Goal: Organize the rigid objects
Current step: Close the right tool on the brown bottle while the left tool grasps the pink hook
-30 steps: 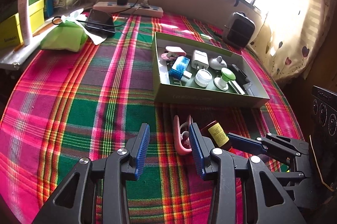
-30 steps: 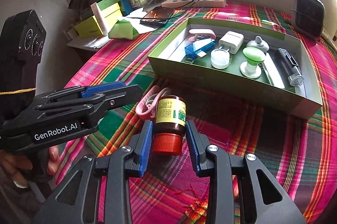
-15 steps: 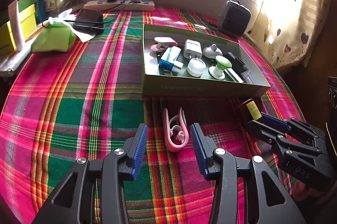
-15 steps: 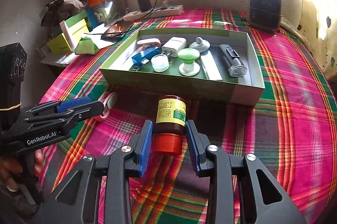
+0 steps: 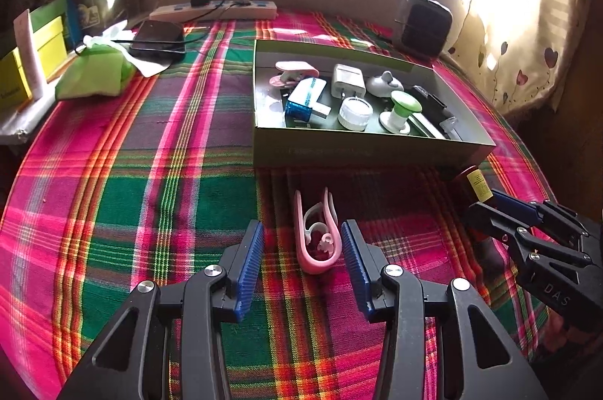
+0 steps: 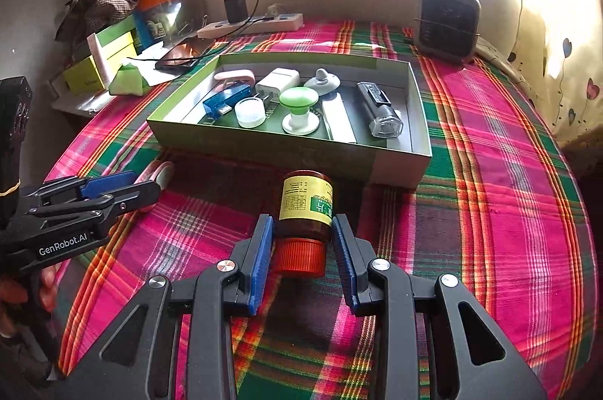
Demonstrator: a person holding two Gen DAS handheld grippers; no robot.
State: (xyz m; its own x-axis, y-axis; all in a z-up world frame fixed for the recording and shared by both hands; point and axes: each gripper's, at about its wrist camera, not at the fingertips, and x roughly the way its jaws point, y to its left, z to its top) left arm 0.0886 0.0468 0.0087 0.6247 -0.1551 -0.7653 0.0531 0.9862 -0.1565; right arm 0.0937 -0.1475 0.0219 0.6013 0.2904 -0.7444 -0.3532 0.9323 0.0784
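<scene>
The green box (image 6: 286, 151) on the plaid-covered counter (image 6: 490, 174) already holds most of the rigid items: a pink clip (image 6: 233, 76), blue USB module (image 6: 226, 100), white charger (image 6: 277, 81), small white jar (image 6: 250, 112), green-capped knob (image 6: 299, 110), grey round piece (image 6: 322, 80), white stick (image 6: 339, 121) and black flashlight (image 6: 380, 112). So most of the sorting looks done.

Two things are left outside. The right gripper (image 6: 303, 249) is pinching a brown pill bottle (image 6: 306, 208) w/ orange cap, held near the front wall of the box, not yet over it. It presumably goes in next; free space shows at the box's right end, beside the flashlight.

The other leftover is a pink clamp-like item (image 5: 316, 234) lying on the cloth in front of the box. The left gripper (image 5: 301, 262) is spread wide w/ the pink item between its blue pads, touching neither as far as can be told, so the pick isn't made yet.
</scene>
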